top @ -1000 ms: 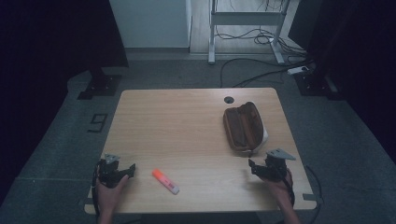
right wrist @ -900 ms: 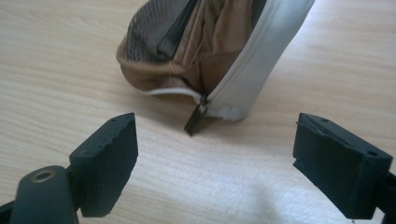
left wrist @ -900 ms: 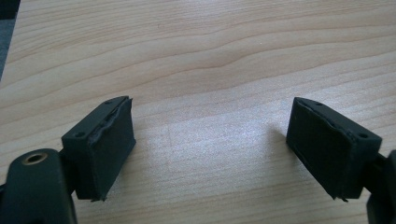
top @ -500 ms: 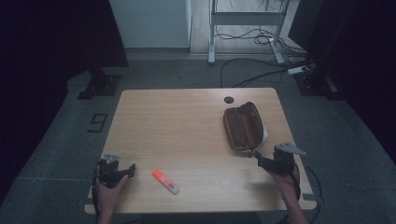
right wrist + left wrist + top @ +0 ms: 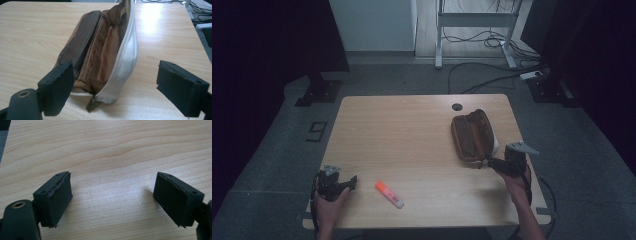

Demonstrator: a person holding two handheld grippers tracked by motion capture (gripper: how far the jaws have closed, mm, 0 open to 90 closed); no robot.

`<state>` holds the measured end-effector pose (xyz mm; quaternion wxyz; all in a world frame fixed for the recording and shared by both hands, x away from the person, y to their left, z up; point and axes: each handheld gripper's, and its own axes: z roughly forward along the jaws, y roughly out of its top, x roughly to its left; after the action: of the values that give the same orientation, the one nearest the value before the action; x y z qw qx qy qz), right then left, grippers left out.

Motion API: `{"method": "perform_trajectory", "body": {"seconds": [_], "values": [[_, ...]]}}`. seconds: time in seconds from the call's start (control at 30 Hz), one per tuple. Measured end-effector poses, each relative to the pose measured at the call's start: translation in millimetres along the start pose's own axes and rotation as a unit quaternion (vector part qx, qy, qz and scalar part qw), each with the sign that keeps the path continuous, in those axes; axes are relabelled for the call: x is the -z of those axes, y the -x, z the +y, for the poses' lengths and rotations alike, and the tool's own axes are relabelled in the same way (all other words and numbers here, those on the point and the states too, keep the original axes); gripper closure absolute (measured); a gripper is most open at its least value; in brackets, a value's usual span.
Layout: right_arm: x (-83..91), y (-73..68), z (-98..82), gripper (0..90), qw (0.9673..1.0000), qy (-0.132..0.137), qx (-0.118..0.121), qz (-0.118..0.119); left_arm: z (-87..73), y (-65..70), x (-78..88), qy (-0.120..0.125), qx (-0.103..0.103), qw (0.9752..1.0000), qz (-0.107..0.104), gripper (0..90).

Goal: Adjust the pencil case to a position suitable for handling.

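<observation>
Brown pouch point(image 5: 100, 50) gapes between spread right tongs point(image 5: 115, 87) (left tongs point(image 5: 112, 200) spread near orange marker point(image 5: 389, 194)).

pouch point(image 5: 473, 138) on table point(image 5: 412, 130), right side, behind right gripper point(image 5: 488, 162). marker point(image 5: 389, 194) at near edge, just right of left gripper point(image 5: 348, 182). grommet hole point(image 5: 457, 106) behind pouch.

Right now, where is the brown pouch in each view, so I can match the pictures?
High view: the brown pouch lies at the table's right side, just ahead of the right hand-held gripper.
Right gripper view: the pouch sits centre, unzipped, its near end between the open jaws.
Left gripper view: not in it; bare wood between open jaws.
Shared landmark: the light wooden table.
</observation>
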<state>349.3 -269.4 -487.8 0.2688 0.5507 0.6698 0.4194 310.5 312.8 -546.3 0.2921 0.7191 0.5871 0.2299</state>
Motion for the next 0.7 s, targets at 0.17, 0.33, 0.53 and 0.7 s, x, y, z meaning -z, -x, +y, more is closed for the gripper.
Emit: {"method": "perform_trajectory", "body": {"seconds": [0.17, 0.33, 0.53, 0.7], "values": [[-8.6, 2.4, 6.4, 14.0, 1.0, -0.003, -0.002, -0.006, 0.0, 0.0, 0.0, 0.0, 0.0, 1.0, 0.0, 15.1], [-17.6, 4.6, 11.2, 14.0, 0.9999, -0.009, -0.004, -0.01, 0.0, 0.0, 0.0, 0.0, 0.0, 1.0, 0.0, 15.1], [-31.7, 6.0, 19.3, 14.9, 0.9998, -0.015, -0.01, -0.009, 0.0, 0.0, -0.1, 0.001, 0.0, 1.0, 0.0, 15.1], [-49.0, 4.5, 23.2, 16.6, 0.9996, -0.025, -0.009, -0.012, 0.0, 0.0, -0.1, 0.001, 0.0, 1.0, 0.0, 15.1]]}}
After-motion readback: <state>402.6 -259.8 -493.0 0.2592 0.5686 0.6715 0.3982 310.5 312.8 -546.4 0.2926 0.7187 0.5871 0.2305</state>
